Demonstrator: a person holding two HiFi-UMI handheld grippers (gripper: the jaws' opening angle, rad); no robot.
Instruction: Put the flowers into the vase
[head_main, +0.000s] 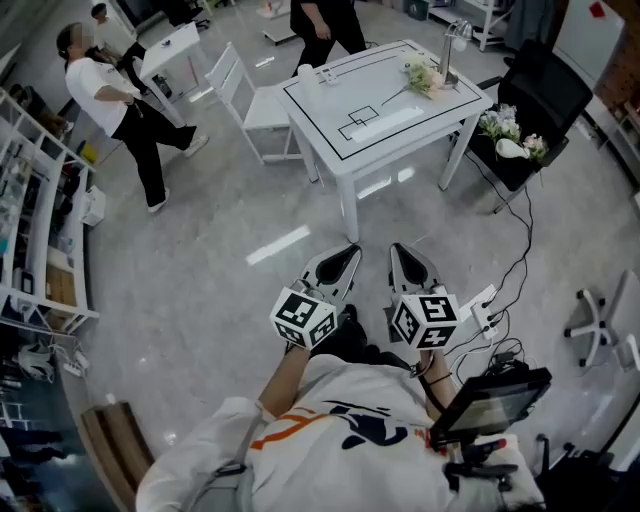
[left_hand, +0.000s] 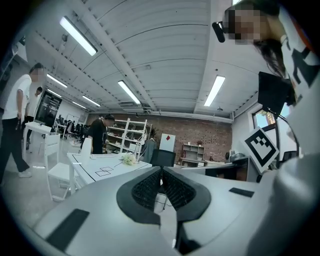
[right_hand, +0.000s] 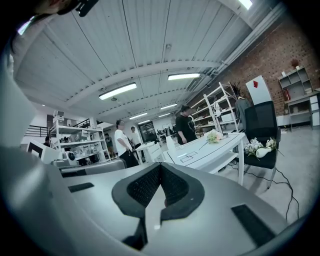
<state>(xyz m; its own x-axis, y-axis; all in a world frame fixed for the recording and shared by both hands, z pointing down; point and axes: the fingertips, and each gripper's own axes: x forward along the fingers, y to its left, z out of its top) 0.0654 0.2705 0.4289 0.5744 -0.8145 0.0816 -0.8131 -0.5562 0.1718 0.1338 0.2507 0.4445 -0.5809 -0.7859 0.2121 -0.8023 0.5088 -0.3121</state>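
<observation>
Both grippers idle. Left gripper (head_main: 345, 256) has its jaws pressed together with nothing between them, same for the right gripper (head_main: 405, 258); each gripper view shows the pads meeting on air. Both are held in front of my chest, roughly level.

The flowers (head_main: 420, 75) lie on the far right part of the white table (head_main: 340, 95), well apart from me, with open floor between. A second bunch (head_main: 500, 125) sits on the black chair (head_main: 545, 95) beside the table, with a white object (head_main: 510, 148) in it. I can't tell which item is the vase: maybe the slim shiny thing (head_main: 455, 38) just beside the table flowers, or the white object on the chair.

My read: this is the approach, with nothing picked yet. To do it well:
- Close in on the near right corner of the table so both the flowers and the slim thing are in reach.
- Open the jaws before reaching, not over the blooms.
- Take the stem low and grip lightly, since stems crush.
- Keep the other gripper free to steady the vase.
- Mind the cable on the floor by the chair.
</observation>
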